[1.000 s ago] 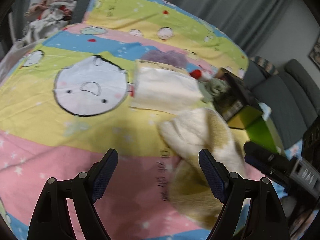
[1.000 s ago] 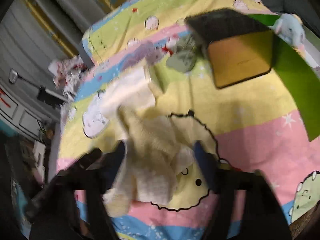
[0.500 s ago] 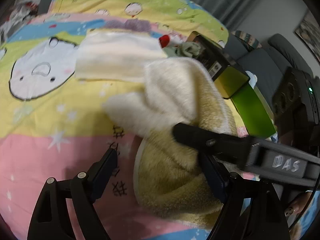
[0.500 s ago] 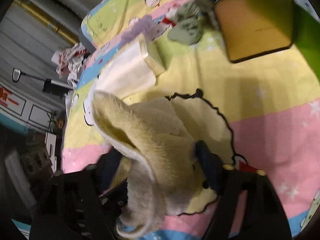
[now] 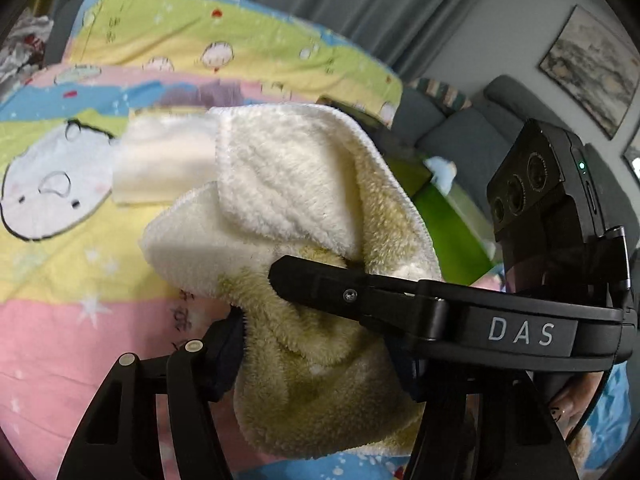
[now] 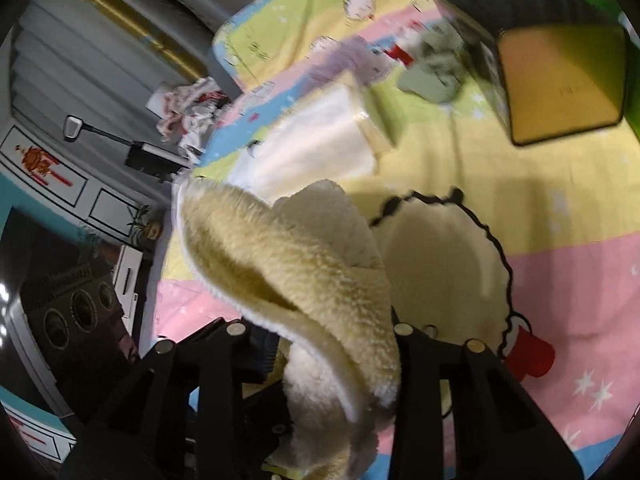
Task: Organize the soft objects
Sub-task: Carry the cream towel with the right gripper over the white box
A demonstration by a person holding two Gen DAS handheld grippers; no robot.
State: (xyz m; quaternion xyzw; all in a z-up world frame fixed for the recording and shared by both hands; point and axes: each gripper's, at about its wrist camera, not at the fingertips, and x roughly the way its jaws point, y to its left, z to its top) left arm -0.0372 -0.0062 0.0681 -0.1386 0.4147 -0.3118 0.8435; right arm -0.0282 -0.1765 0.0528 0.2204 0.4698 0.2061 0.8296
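While both grippers are closing on the fluffy cream towel (image 5: pixel 304 208), it hangs bunched just above the bright cartoon bedsheet (image 5: pixel 80 264). The left gripper (image 5: pixel 320 356) and right gripper (image 6: pixel 332 344) pinch it. Next, I think, fold it neatly.

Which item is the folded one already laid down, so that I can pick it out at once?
Start at the cartoon bedspread and find the open yellow box at its far side. Left of the box and the grey-green sock bundle lies the folded cream towel. Unlike the fluffy towel bunched between the grippers, it lies flat and squared.
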